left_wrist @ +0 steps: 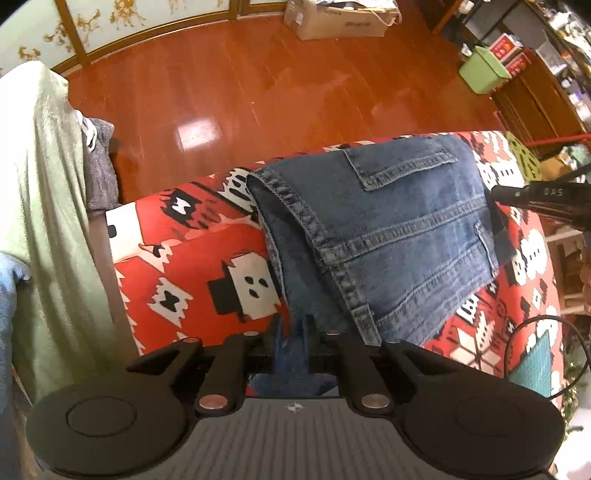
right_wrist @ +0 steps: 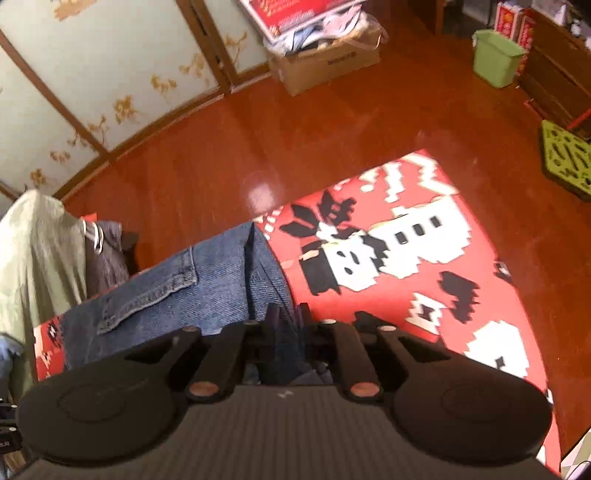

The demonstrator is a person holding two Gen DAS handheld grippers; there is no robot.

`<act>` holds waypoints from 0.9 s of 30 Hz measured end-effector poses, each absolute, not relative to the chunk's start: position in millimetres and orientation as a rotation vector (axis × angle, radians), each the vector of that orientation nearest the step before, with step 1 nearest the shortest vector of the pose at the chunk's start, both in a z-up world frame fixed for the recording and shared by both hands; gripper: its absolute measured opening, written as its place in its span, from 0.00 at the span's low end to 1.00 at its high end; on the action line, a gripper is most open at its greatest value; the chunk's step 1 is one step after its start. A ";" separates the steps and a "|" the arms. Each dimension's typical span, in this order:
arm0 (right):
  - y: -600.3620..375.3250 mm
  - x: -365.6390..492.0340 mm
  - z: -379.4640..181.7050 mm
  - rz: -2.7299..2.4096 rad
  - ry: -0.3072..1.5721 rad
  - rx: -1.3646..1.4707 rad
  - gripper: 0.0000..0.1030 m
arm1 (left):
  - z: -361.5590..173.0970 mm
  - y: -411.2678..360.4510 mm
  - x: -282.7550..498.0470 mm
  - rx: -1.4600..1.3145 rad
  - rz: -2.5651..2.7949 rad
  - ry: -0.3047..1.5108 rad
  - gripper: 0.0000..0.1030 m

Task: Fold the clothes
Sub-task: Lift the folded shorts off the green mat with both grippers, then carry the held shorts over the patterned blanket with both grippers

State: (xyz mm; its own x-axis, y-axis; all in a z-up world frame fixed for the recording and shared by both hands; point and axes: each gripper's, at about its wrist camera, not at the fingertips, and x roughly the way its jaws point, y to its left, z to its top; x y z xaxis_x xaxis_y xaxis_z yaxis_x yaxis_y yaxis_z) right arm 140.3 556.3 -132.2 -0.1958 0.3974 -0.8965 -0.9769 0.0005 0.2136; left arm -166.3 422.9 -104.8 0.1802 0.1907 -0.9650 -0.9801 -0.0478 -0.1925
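Observation:
A pair of blue jeans (left_wrist: 388,236) lies folded over on a table covered by a red patterned cloth (left_wrist: 192,254), back pocket facing up. My left gripper (left_wrist: 293,332) is shut on the near edge of the denim, which bunches between its fingers. In the right wrist view the same jeans (right_wrist: 177,284) stretch to the left, and my right gripper (right_wrist: 288,321) is shut on another part of the near edge. The right gripper's black body (left_wrist: 546,201) shows at the right edge of the left wrist view.
A green garment (left_wrist: 48,221) hangs over a chair at the left with a grey one (left_wrist: 101,166) behind it. Glossy wooden floor lies beyond the table. A cardboard box (left_wrist: 340,22), a green bin (left_wrist: 484,70) and a green basket (right_wrist: 569,162) stand further off.

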 end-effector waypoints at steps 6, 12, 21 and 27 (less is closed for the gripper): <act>511.2 135.3 -104.5 1.451 1.064 -0.682 0.12 | -101.3 403.7 -181.9 -1.145 1.133 0.929 0.09; 446.5 90.3 -100.8 1.466 1.117 -0.666 0.14 | -107.4 380.0 -197.0 -1.052 1.026 0.905 0.17; 353.5 2.3 -139.3 1.457 1.284 -0.641 0.21 | -127.5 373.9 -209.5 -0.886 0.827 0.908 0.26; 327.3 -35.3 -158.0 1.462 1.285 -0.642 0.23 | -139.0 384.1 -209.4 -0.910 0.699 0.882 0.29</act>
